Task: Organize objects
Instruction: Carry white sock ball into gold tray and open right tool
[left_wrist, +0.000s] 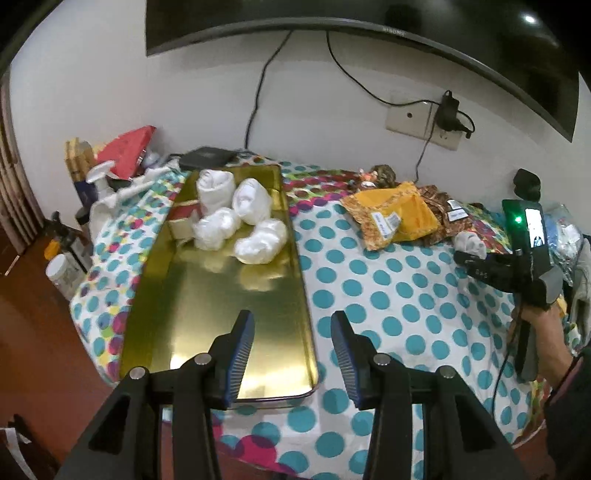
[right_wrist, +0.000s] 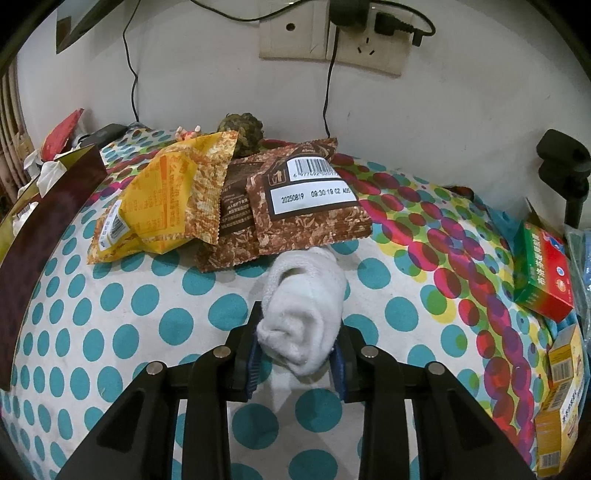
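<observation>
right gripper (right_wrist: 297, 354) is clamped on a rolled white sock (right_wrist: 303, 314) by the snack packets (right_wrist: 258, 199); left gripper (left_wrist: 291, 354) hangs apart, empty, over the gold tray (left_wrist: 221, 295) on the dotted surface (left_wrist: 406, 295)

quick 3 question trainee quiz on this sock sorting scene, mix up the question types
1. True or false: the left gripper holds a sock.
2. How many rolled white socks lie in the gold tray?
3. The right gripper is closed on: A) yellow snack packet B) rolled white sock C) green and red box

Key: 1 false, its jaws are open and empty. 2 four. 3 B.
</observation>
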